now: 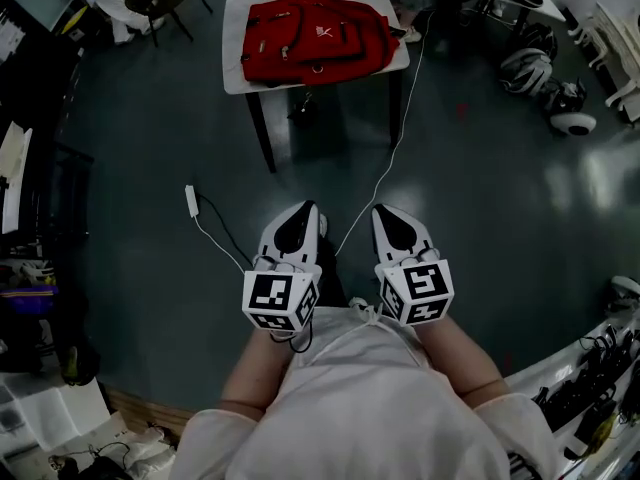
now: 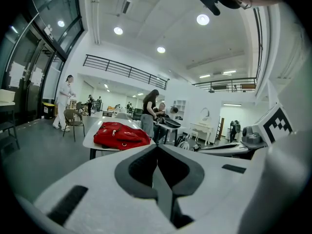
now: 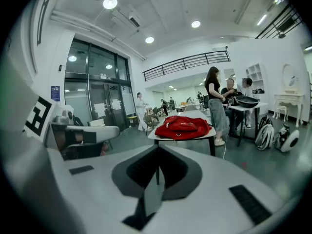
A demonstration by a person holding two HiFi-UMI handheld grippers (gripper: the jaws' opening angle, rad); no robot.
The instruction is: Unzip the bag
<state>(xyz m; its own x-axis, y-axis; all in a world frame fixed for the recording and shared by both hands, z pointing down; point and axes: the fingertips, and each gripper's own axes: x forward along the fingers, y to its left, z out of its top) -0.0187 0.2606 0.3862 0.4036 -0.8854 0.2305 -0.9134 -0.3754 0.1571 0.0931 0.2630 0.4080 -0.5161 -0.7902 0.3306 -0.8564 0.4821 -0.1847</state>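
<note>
**Jaws.** The left gripper (image 2: 157, 146) has its jaws closed, tip against tip, with nothing between them. The right gripper (image 3: 157, 148) is in the same state: jaws together and empty. In the head view both grippers are held side by side close to the person's body, near each other but apart, over the dark floor (image 1: 130, 168). Each carries a cube with black-and-white square markers. The markers are patterns only, with no readable text.

**Task object.** The red bag (image 1: 315, 38) lies flat on a pale tabletop (image 1: 236, 28), well apart from both grippers and straight ahead of them. Both gripper views look toward it, and neither gripper touches it. A small white mark shows on the bag's upper face, but it is too small to read. A metal ring hangs at the bag's near edge in the right gripper view.

**Surroundings.** A white cable (image 1: 392, 153) runs from the right edge of the tabletop down across the floor toward the grippers. In the right gripper view a person (image 3: 215, 101) stands beside the tabletop at a second table.
</note>
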